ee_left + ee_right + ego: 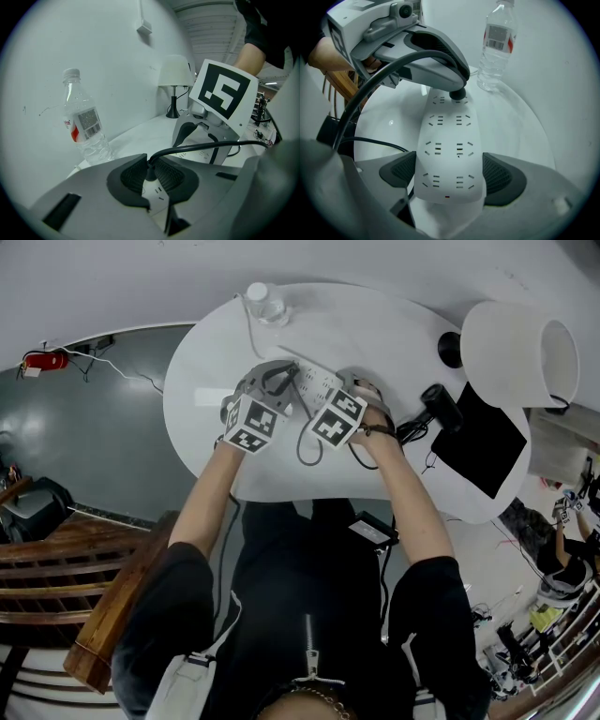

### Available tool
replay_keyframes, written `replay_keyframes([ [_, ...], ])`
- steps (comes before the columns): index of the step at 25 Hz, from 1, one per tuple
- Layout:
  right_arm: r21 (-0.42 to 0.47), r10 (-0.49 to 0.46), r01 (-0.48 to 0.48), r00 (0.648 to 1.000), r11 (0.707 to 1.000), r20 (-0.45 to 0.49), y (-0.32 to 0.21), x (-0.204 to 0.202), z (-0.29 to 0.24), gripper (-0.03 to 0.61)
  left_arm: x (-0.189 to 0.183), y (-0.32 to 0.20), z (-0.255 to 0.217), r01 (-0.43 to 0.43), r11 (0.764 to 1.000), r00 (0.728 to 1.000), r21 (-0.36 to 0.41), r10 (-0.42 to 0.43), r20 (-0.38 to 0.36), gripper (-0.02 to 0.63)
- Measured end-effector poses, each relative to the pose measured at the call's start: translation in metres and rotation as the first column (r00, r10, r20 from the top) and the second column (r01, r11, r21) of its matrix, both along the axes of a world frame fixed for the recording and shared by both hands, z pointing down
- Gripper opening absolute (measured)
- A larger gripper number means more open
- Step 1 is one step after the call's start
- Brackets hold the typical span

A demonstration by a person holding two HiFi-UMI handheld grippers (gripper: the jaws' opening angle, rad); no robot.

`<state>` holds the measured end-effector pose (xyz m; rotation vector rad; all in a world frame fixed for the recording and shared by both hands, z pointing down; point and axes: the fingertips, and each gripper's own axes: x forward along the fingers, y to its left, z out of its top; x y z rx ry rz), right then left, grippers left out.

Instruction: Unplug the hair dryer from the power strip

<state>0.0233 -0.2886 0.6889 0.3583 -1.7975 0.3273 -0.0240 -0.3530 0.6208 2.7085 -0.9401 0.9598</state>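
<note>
Left gripper clamps the black plug, right gripper squeezes the white power strip; the bottle carries a barcode label, its print illegible.

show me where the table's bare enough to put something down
Bare: the left end of the table, left of the power strip, and the far stretch between bottle and lamp. Crowded: the right end, with hair dryer and black mat.

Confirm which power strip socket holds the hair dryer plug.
The farthest socket in the right-hand column of the power strip, in the right gripper view. The plug stands in it, pinched by the left gripper; the rest show bare slots.
</note>
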Motion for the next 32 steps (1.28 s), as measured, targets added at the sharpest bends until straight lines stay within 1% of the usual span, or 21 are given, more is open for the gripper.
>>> replay_keyframes([
  [3, 0.0, 0.0, 0.0, 1.0, 1.0, 0.001, 0.0, 0.0, 0.0, 0.43, 0.0, 0.0, -0.001, -0.001, 1.0, 1.0, 0.002, 0.001, -0.002, 0.052],
  [6, -0.002, -0.001, 0.001, 1.0, 1.0, 0.001, 0.0, -0.001, 0.0, 0.43, 0.001, -0.006, -0.018, 0.016, 0.999, 0.998, 0.041, -0.014, -0.056, 0.052],
  [7, -0.002, -0.002, 0.002, 1.0, 1.0, 0.002, 0.0, -0.001, 0.0, 0.43, 0.002, -0.009, -0.025, 0.016, 0.998, 0.998, 0.06, -0.013, -0.059, 0.052],
  [9, -0.002, -0.001, 0.001, 1.0, 1.0, 0.002, -0.001, -0.001, 0.0, 0.431, 0.006, -0.014, -0.032, -0.002, 0.996, 0.999, 0.085, 0.006, -0.039, 0.054],
  [16, -0.012, 0.02, -0.021, 1.0, 1.0, -0.011, -0.002, 0.005, 0.001, 0.436, 0.001, -0.014, -0.031, 0.011, 0.998, 0.999, 0.062, -0.009, -0.038, 0.054],
  [19, -0.042, 0.034, -0.033, 0.999, 0.999, 0.037, -0.001, -0.002, 0.003, 0.442, -0.002, -0.014, -0.031, 0.017, 0.998, 0.999, 0.061, -0.015, -0.028, 0.054],
  [21, -0.049, 0.043, -0.041, 0.998, 0.998, 0.045, -0.002, -0.003, 0.003, 0.445, -0.004, -0.014, -0.03, 0.021, 0.998, 1.0, 0.057, -0.02, -0.022, 0.054],
  [24, -0.035, 0.04, -0.038, 0.998, 0.999, 0.057, -0.001, -0.004, 0.002, 0.446, -0.007, -0.009, -0.031, 0.018, 0.998, 1.0, 0.053, -0.017, -0.017, 0.054],
  [27, -0.002, 0.043, -0.043, 0.996, 0.999, 0.079, -0.001, -0.002, 0.001, 0.448, -0.008, -0.005, -0.032, 0.014, 0.999, 1.0, 0.052, -0.013, -0.014, 0.054],
  [32, 0.028, 0.03, -0.032, 0.997, 0.999, 0.077, 0.001, 0.004, -0.002, 0.448, -0.008, -0.001, -0.033, 0.019, 0.998, 1.0, 0.052, -0.018, -0.016, 0.055],
])
